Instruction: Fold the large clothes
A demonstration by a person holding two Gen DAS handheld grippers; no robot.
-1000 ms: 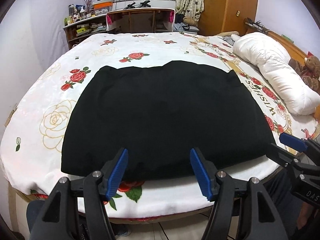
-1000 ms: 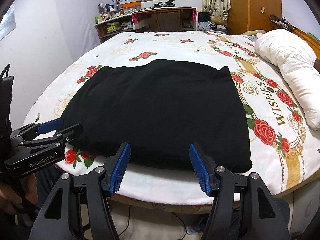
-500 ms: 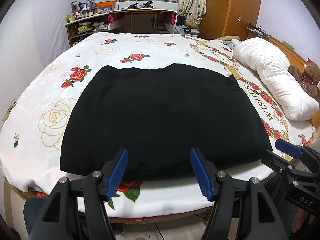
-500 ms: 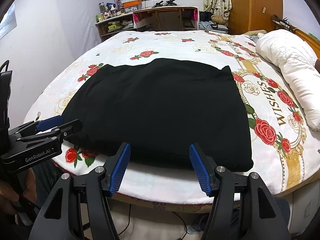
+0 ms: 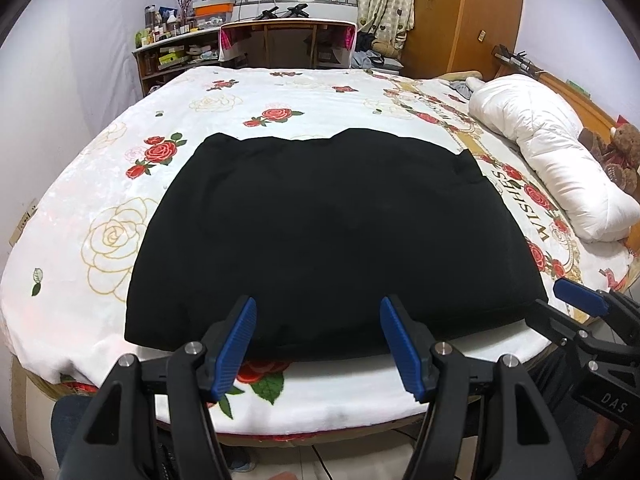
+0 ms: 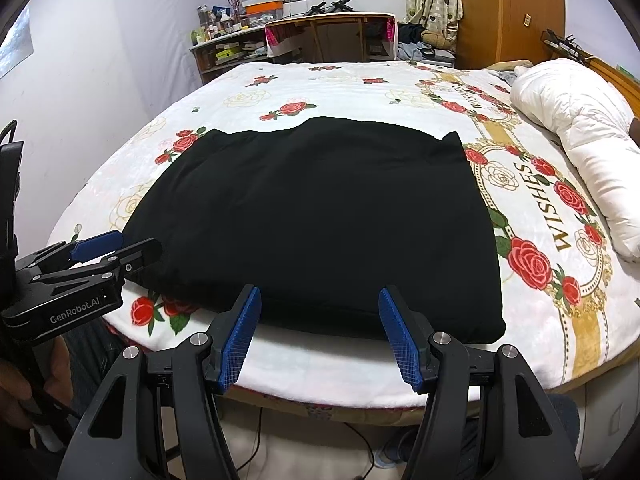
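**Spotter:** Cloth first: your large black garment [image 5: 320,236], a soft flat-lying rectangle, is spread on the white rose-printed bedspread [image 5: 280,96] of the bed, its near hem running just inside the bed's near edge. Your left claw [image 5: 315,340] hangs in front of that hem, low of it in the left wrist view, blue ribbed pads [image 5: 234,346] parted to about the middle of their travel, with only hem and bedspread seen through the gap. Nothing is gripped.

**Operator:** And my right one?

**Spotter:** Your right claw [image 6: 320,334] is the same: pads apart, empty, poised before the near hem, toward the garment's right corner. In the right wrist view the garment [image 6: 316,224] fills the middle of the bed, and your left claw [image 6: 116,250] shows from the side at the garment's near left corner; whether it touches the cloth I cannot tell.

**Operator:** Any writing you can read?

**Spotter:** "GenRobot.AI" in white on the black body of your left claw, seen from the right wrist. "DAS" on the black body of your right claw [image 5: 576,312], the rest cut off by the frame. "WISHES" in gold letters [image 6: 548,206] on the bedspread, right of the garment, beside the white puffy rolled quilt [image 6: 580,136].
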